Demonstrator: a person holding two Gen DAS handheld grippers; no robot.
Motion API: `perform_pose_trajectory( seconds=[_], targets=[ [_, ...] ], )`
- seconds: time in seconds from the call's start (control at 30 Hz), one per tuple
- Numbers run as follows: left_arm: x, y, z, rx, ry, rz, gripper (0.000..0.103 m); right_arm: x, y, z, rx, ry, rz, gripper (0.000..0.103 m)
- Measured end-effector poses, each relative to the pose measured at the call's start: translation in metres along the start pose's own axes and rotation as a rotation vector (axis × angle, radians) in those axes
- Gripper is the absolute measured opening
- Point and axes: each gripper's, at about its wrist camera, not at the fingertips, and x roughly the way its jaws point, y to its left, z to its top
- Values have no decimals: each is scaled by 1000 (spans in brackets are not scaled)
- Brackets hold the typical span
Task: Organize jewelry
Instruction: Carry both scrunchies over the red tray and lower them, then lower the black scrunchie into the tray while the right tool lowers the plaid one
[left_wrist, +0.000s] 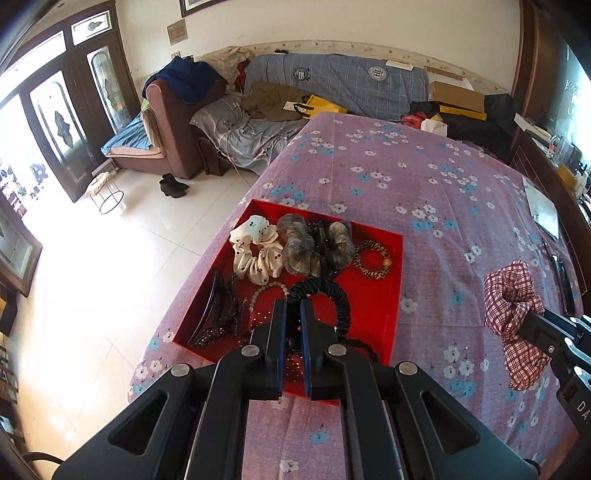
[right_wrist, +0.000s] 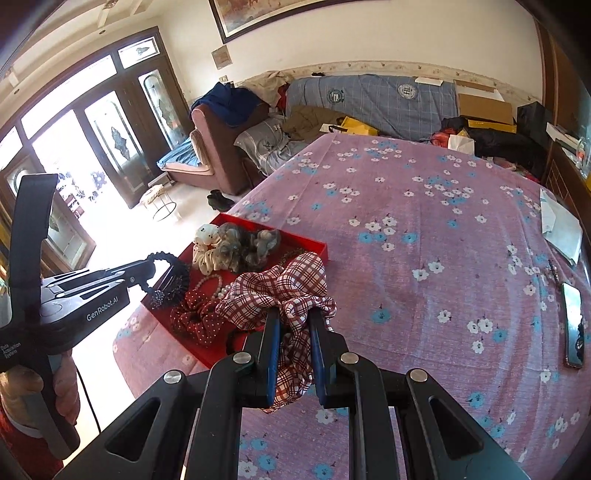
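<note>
Well along, judging by the red tray (left_wrist: 395, 258) already stocked with scrunchies; left gripper (left_wrist: 293, 304) pinched on a black scrunchie (left_wrist: 332, 291) above it; right gripper (right_wrist: 293, 317) clamped on a plaid scrunchie (right_wrist: 284, 288) beside it, unplaced.

Your left gripper (left_wrist: 293, 306) sits over the near part of the tray (left_wrist: 397, 266), which lies on the table (left_wrist: 424, 192) near its left edge. A coiled hair tie (left_wrist: 334, 295) is pinched between its fingers. In the tray beyond it lie three scrunchies in a row along the far wall, then a patterned hair band (left_wrist: 373, 258) to their right. A hair claw (left_wrist: 218, 310) lies left of the gripper, a bead bracelet (left_wrist: 267, 290) just ahead. Your right gripper (right_wrist: 293, 317), right of the tray, pinches a checked scrunchie (right_wrist: 291, 288). A phone (right_wrist: 574, 321) lies far right.
</note>
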Motion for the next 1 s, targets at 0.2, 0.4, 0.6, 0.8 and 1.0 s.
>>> perform_pose_trajectory(
  seconds=[0.2,0.4,0.6,0.8,1.0],
  targets=[
    [12,11,-1,-3,30,11,7,14,7,3,0,22,11,17],
    [20,23,-2,-5,56,31,7,27,16,5,0,40,29,17],
    [26,35,-4,-1,75,50,7,39,25,8,2,56,56,17],
    [30,48,-7,-4,93,63,7,53,36,7,8,76,81,17],
    [37,60,-8,-15,105,70,7,65,46,7,8,93,98,17]
  ],
)
